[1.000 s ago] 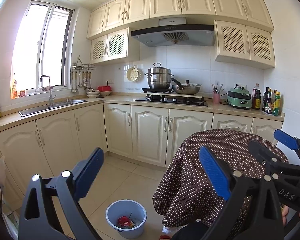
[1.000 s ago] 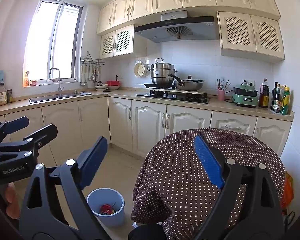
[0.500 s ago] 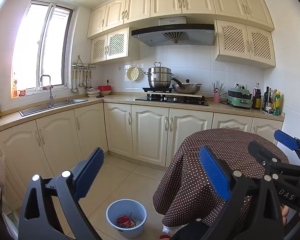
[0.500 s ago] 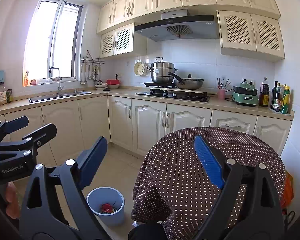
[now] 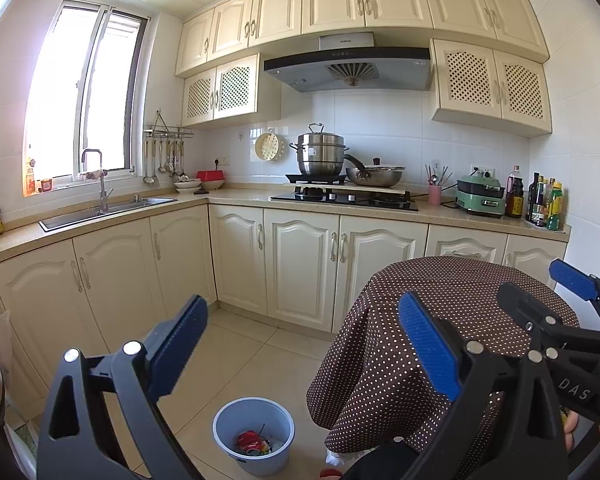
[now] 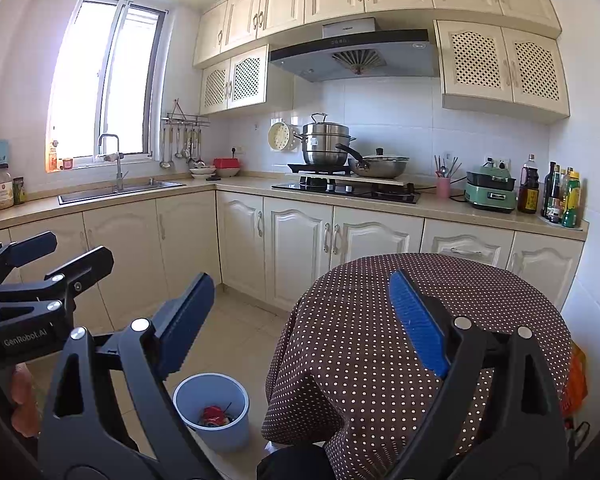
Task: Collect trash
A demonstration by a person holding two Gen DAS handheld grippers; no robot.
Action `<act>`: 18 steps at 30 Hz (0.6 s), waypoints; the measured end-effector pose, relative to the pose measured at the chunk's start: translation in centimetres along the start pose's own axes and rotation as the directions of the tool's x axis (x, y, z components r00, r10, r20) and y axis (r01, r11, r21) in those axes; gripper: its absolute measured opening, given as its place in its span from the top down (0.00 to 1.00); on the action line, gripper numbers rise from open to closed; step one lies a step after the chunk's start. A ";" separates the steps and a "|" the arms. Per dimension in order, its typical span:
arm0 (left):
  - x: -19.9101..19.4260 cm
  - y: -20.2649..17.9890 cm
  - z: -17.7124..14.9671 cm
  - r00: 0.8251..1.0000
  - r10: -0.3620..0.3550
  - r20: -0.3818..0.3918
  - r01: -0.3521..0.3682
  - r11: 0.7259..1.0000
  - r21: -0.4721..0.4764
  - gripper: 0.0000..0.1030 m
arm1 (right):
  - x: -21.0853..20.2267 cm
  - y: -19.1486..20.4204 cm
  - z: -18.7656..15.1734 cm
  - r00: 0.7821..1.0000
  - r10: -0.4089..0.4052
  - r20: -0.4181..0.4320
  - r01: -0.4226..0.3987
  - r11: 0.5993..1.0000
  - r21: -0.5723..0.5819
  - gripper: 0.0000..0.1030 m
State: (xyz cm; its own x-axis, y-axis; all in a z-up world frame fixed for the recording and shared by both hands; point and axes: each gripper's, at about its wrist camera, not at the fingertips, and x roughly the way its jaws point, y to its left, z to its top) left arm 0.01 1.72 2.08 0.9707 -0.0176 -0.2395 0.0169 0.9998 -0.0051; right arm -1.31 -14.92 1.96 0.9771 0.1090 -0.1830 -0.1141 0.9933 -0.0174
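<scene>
Below, a round blue plastic bin (image 5: pixel 253 436) holds crumpled red trash (image 5: pixel 249 438).

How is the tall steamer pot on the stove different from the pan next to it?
The steamer pot is tall and stacked, with a loop handle on its lid; the pan is low and wide, with a knob on its lid and a long dark side handle. Both are shiny metal, lidded, on the stove.

- You see the tiled floor (image 5: pixel 256 344) below your spread jaws, bearing a blue bin (image 5: pixel 253 435) with trash inside.
- Right of it stands the polka-dot-draped table (image 6: pixel 364 320).
</scene>
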 end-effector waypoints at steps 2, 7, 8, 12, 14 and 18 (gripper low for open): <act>0.0 0.0 0.0 1.000 0.000 0.001 0.000 1.000 0.001 0.08 | 0.0 0.0 0.0 1.000 -0.001 0.000 0.001 1.000 0.000 0.15; 0.1 0.0 0.0 1.000 0.001 0.000 -0.001 1.000 0.001 0.08 | 0.0 0.0 0.0 1.000 0.000 -0.002 0.000 1.000 0.000 0.15; 0.0 0.0 0.0 1.000 0.002 0.000 -0.002 1.000 0.001 0.08 | 0.0 0.0 0.0 1.000 0.000 -0.001 0.000 1.000 0.000 0.15; 0.0 -0.1 0.0 1.000 0.002 0.001 -0.002 1.000 0.000 0.08 | 0.0 0.0 0.0 1.000 0.000 -0.002 0.000 1.000 0.001 0.15; 0.0 -0.1 0.0 1.000 0.002 0.000 -0.002 1.000 0.000 0.08 | 0.0 0.0 0.0 1.000 -0.001 -0.001 0.001 1.000 0.000 0.15; 0.0 0.0 0.0 1.000 0.002 0.000 -0.002 1.000 0.001 0.08 | 0.0 0.0 0.0 1.000 0.000 -0.002 0.000 1.000 0.000 0.15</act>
State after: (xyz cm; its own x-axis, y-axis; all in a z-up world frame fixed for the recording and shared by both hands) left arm 0.05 1.70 2.10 0.9707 -0.0152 -0.2396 0.0147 0.9999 -0.0039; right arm -1.30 -14.89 1.94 0.9768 0.1085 -0.1847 -0.1137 0.9934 -0.0177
